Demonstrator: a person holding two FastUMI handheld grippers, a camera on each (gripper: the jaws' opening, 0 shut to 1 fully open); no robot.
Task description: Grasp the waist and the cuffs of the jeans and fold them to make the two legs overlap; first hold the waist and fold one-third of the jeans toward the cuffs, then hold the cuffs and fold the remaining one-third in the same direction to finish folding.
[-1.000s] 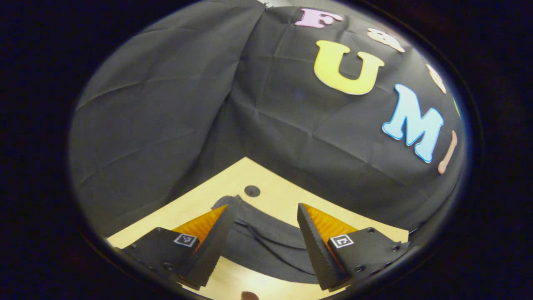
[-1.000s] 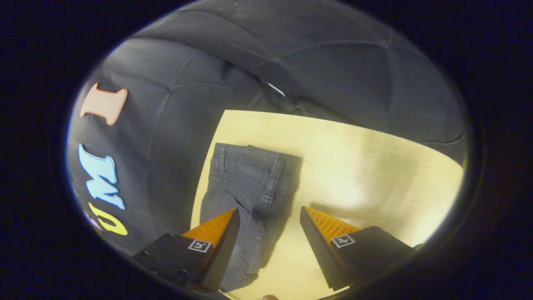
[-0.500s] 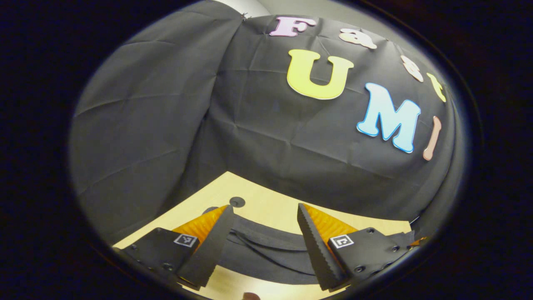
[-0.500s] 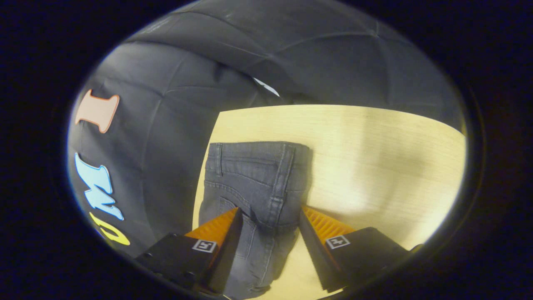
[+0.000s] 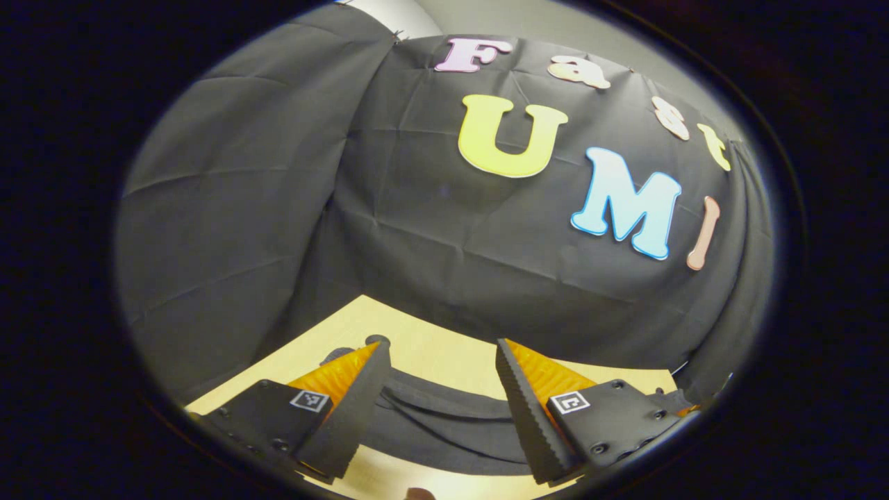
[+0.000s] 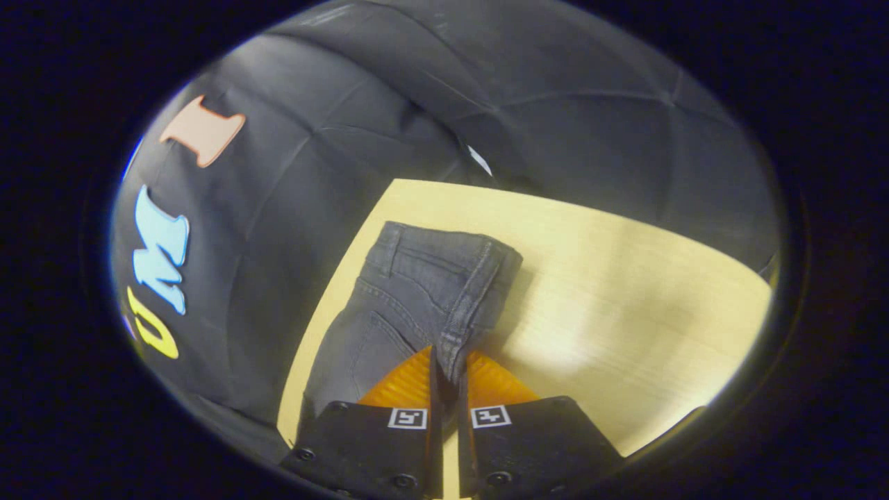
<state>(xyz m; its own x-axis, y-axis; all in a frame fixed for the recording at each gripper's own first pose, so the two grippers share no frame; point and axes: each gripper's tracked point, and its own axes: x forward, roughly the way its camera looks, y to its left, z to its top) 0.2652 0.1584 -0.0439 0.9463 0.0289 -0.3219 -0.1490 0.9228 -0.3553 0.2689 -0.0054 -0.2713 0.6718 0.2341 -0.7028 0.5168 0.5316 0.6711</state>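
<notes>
Dark grey jeans [image 6: 417,292] lie on the pale wooden table [image 6: 625,292], the waist end farthest from me and one long side close to the black cloth wall. My right gripper [image 6: 448,357] is shut on the jeans' near side seam, with fabric pinched between both fingers. In the left gripper view, a dark band of the jeans [image 5: 444,423] crosses low between the fingers. My left gripper [image 5: 442,347] is open above that band and pinches nothing.
The black cloth wall [image 5: 417,243] rises just behind the table edge. A small dark round spot [image 5: 378,339] sits on the table [image 5: 430,347] by the left finger's tip. Bare tabletop stretches to the right of the jeans in the right gripper view.
The right gripper's fingers have come together on the jeans' side seam; they were wide apart before. The left gripper stayed open and its view tilted slightly upward toward the wall.
</notes>
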